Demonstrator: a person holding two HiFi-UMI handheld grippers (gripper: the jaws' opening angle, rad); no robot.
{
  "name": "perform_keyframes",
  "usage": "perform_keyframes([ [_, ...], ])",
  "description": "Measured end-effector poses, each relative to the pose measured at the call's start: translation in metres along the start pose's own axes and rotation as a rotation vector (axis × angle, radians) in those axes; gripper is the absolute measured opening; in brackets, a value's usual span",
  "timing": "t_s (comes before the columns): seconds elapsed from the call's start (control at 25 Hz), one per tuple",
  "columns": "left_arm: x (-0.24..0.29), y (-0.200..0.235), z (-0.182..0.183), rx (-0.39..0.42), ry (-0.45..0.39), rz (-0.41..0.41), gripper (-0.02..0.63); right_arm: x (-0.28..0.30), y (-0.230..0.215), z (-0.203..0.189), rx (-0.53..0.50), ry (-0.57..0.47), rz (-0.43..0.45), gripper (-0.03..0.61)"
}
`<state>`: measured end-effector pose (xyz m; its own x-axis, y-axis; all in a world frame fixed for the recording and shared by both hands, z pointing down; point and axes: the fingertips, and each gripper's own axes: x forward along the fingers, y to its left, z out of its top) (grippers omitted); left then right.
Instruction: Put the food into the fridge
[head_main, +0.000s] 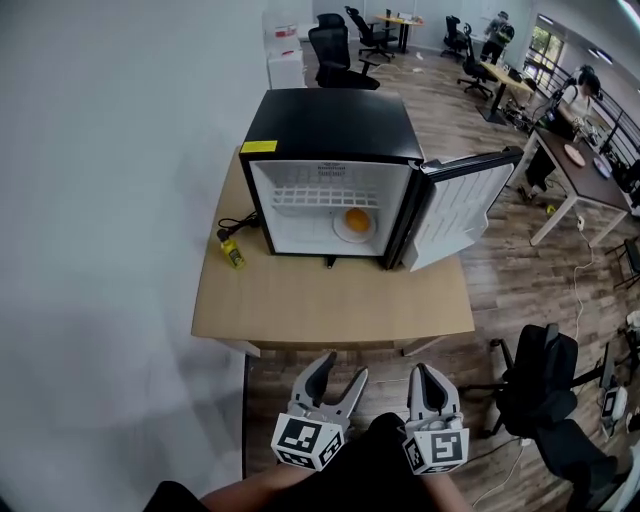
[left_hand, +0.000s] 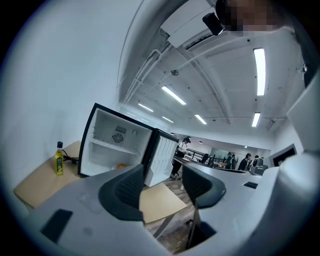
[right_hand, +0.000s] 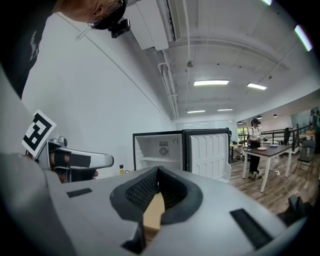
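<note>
Hovering before the table (head_main: 330, 310) edge, left gripper (head_main: 341, 369) jaws spread empty, right gripper (head_main: 425, 374) jaws pressed together.

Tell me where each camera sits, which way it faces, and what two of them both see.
Head view: on the person's head, looking steeply down at the wooden table and open fridge; left gripper, right gripper and arms show at the bottom.
Left gripper view: on the left gripper, tilted up toward the fridge; its open, empty jaws show.
Right gripper view: on the right gripper, facing the fridge; its shut jaws and the left gripper show.
Shared: all three see the open fridge.
</note>
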<state>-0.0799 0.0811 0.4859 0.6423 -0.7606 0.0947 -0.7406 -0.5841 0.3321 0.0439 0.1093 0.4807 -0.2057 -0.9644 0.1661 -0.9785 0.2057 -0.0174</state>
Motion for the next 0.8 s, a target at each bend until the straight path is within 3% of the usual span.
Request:
perform_keyframes([
  [0.08,-0.004,-0.006,0.004,0.019,-0.009,0.014,0.114,0.001,0.001,0.003,-0.007,-0.009,0.026,0.06],
  [0.24,-0.005,-0.018,0.005,0.065,0.007,0.05,0.032,-0.003,-0.005,0.009,-0.019,-0.012,0.056,0.06],
  [0.48,-0.002,-0.02,0.028,0.124,-0.053,0.14,0.014,-0.008,-0.023,0.025,-0.048,-0.017,0.08,0.06],
  [0.8,0.002,-0.031,0.032,0.173,-0.042,0.131,0.014,0.006,-0.023,0.036,-0.079,-0.02,0.118,0.06],
])
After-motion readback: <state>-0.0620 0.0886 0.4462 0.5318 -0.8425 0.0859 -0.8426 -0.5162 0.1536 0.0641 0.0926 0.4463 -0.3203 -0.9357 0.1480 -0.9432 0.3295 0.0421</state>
